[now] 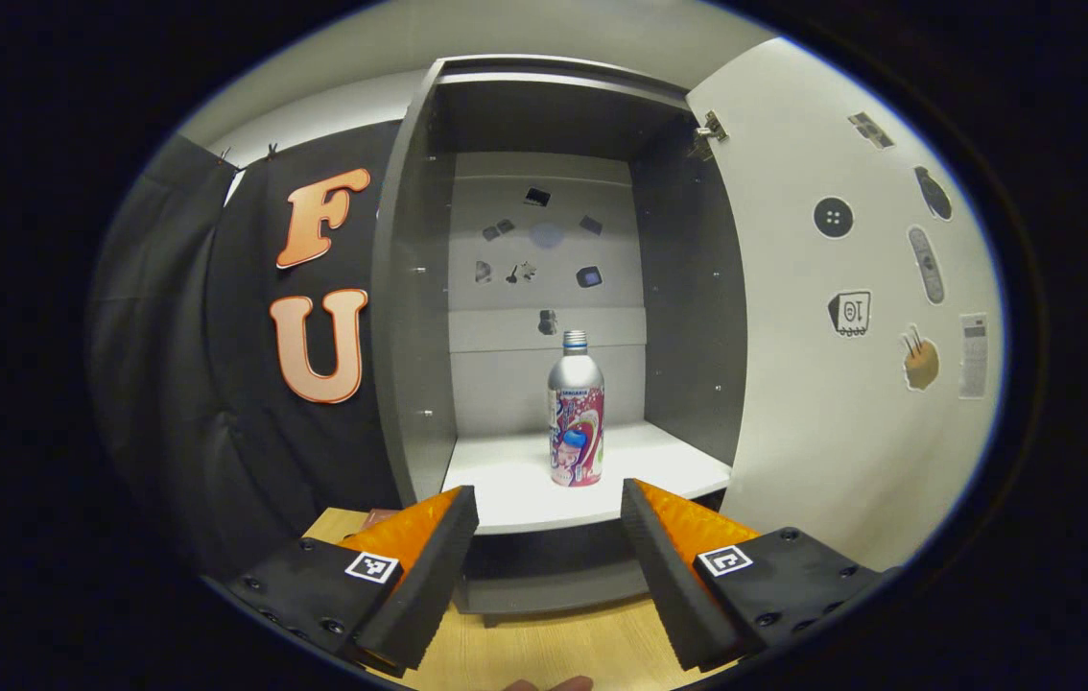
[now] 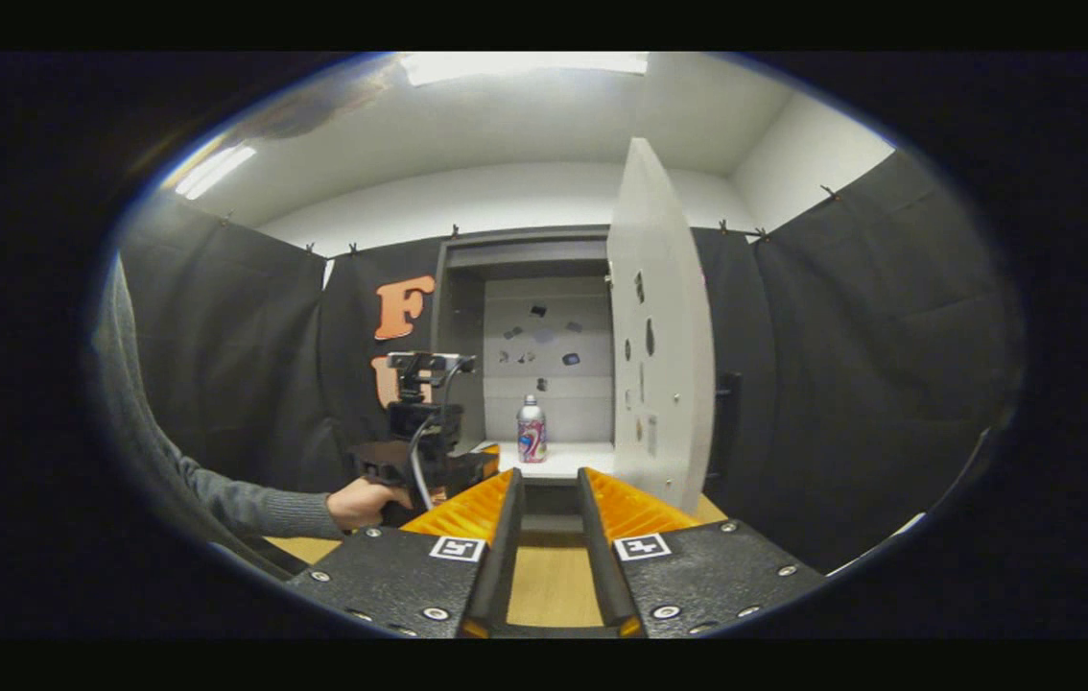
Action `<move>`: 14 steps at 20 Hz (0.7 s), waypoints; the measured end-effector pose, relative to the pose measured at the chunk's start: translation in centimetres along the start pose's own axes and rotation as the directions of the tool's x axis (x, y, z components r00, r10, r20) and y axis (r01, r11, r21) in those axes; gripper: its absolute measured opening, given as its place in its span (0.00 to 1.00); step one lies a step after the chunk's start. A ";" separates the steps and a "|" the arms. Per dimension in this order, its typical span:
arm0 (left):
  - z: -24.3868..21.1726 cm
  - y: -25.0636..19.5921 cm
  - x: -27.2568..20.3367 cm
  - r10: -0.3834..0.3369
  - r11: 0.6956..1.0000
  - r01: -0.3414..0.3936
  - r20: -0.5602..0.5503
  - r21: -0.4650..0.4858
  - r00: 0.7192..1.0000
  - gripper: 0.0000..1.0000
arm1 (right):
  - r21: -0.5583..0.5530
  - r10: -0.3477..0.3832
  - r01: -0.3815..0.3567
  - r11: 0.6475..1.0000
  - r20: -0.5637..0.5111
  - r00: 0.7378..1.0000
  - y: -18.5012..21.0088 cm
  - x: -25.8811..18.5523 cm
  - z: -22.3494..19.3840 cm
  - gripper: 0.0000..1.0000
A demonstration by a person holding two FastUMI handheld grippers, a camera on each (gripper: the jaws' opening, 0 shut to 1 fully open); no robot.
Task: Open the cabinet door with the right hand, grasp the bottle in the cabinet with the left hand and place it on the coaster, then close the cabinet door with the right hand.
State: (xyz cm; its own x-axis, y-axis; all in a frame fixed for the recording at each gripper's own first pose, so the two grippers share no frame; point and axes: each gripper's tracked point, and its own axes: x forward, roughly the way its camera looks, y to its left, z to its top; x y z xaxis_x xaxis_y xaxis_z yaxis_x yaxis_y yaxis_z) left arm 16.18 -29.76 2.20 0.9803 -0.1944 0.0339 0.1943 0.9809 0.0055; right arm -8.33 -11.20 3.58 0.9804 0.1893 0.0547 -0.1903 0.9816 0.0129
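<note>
The cabinet (image 1: 419, 288) stands with its door (image 1: 841, 317) swung wide to the right. On its white shelf (image 1: 515, 489) a silver bottle (image 1: 576, 413) with a colourful label and a blue-ringed cap stands upright. My left gripper (image 1: 549, 491) is open just in front of the shelf edge, short of the bottle, with nothing between its fingers. In the right gripper view my right gripper (image 2: 550, 476) is farther back over the table, open with a narrow gap and holding nothing. The bottle (image 2: 532, 429), the door (image 2: 659, 336) and the left gripper (image 2: 477, 465) lie ahead of it.
A light wooden table (image 1: 544, 648) runs under the cabinet. A small brown edge (image 1: 374, 518), possibly the coaster, peeks out beside my left finger. A hand (image 2: 362, 504) in a grey sleeve holds the left gripper. Black cloth walls close in both sides.
</note>
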 end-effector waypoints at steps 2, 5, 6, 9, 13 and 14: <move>0.8 -0.5 3.2 -0.023 1.000 0.023 0.019 0.007 1.000 1.00 | 0.042 0.000 0.002 0.999 -0.044 0.999 1.5 2.1 -1.7 0.41; 1.2 -1.2 7.3 -0.044 0.999 0.044 0.031 0.009 0.999 0.94 | 0.072 -0.020 0.026 0.997 -0.085 0.996 2.0 4.4 -2.9 0.50; 1.1 -1.4 8.8 -0.050 0.999 0.050 0.032 0.005 0.998 0.98 | 0.081 -0.029 0.036 0.996 -0.094 0.995 2.0 5.2 -3.2 0.53; 0.4 -1.8 12.4 -0.058 0.998 0.058 0.024 0.006 0.998 0.98 | 0.097 -0.082 0.095 0.991 -0.127 0.988 0.8 7.2 -4.2 0.53; -0.7 -2.3 16.9 -0.060 0.998 0.060 0.006 -0.007 0.998 0.97 | 0.114 -0.150 0.165 0.980 -0.130 0.980 -0.5 8.8 -4.1 0.53; -0.8 -2.4 17.9 -0.061 0.998 0.061 0.004 -0.009 0.998 0.98 | 0.114 -0.166 0.182 0.977 -0.133 0.977 -0.9 9.0 -4.0 0.53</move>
State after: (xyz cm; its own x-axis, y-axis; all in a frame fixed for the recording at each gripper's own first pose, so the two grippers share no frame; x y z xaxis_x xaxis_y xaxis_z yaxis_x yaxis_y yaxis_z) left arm 33.31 -35.56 2.01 0.9664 -0.2542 0.0377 0.2544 0.9671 -0.0014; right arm 0.89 -10.29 0.06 0.9964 0.0248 -0.0814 -0.0135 0.9906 0.1363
